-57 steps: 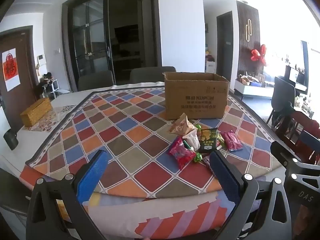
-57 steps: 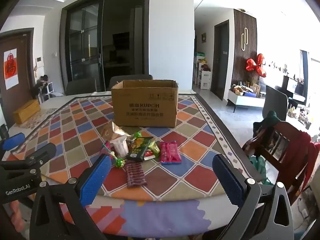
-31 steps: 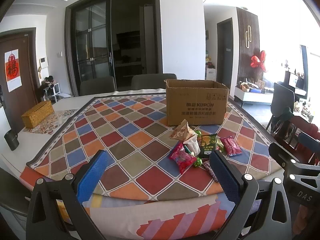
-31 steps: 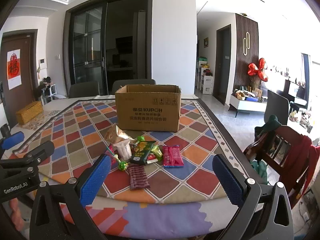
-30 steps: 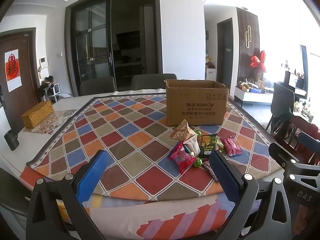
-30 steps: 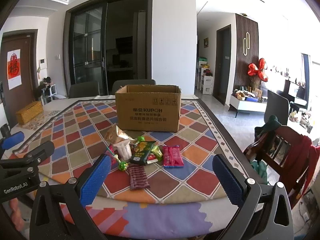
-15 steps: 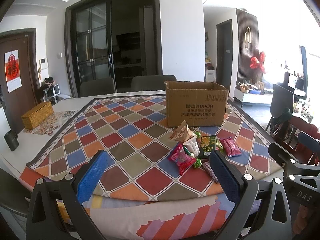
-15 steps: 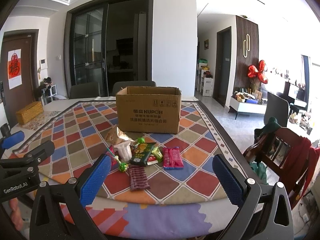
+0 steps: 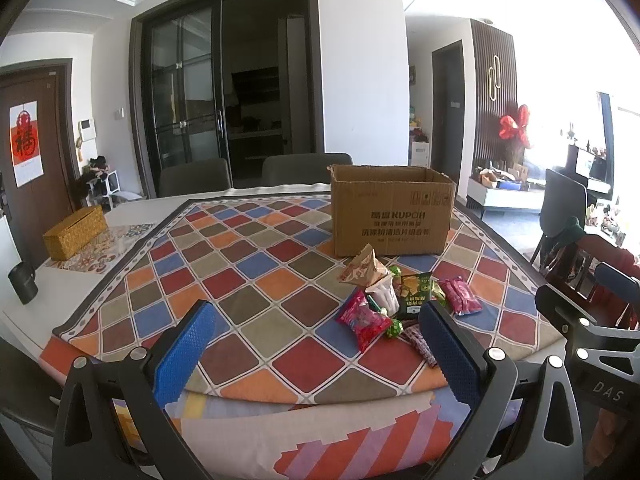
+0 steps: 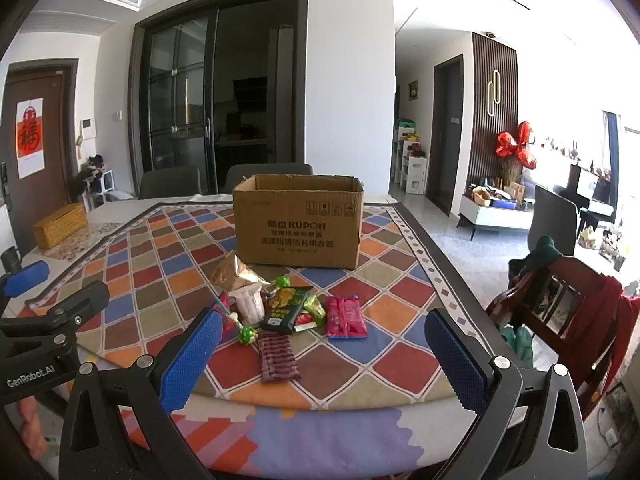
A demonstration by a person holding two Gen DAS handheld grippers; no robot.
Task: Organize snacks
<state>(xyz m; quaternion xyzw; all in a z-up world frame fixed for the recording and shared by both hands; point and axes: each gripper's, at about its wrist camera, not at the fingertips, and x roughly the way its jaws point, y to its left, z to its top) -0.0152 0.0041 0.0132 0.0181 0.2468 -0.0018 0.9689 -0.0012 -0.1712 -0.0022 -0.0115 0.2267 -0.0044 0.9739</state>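
From where I sit, the far left edge of the table (image 9: 120, 236) carries a woven yellow box (image 9: 75, 232) and a dark cup (image 9: 23, 288), both well apart from the work. My left gripper (image 9: 316, 344) hangs off the near edge with its blue pads spread wide and nothing between them. The snacks (image 10: 280, 304) lie in one loose pile on the checked tablecloth (image 9: 224, 264), toward the near right corner, just in front of the open cardboard box (image 10: 298, 220) that I take to be their destination. Working across the pile in the right view: a tan crinkled pouch (image 10: 234, 274), a white ribbed cup-like pack (image 10: 250, 304), a green lollipop (image 10: 247, 335), a maroon wafer packet (image 10: 277, 356) nearest the edge, a dark green chip bag (image 10: 286, 308) and a pink flat packet (image 10: 346, 317). My right gripper (image 10: 320, 356) is likewise released, empty, short of the table edge.

I judge all of these light, soft and slippery in their foil. The flat packets sit flush on the cloth, so I would pinch them across the narrow width; the pouch offers its raised peak. Squeeze gently: the chips will likely crush. Overlapping pieces may drag along.
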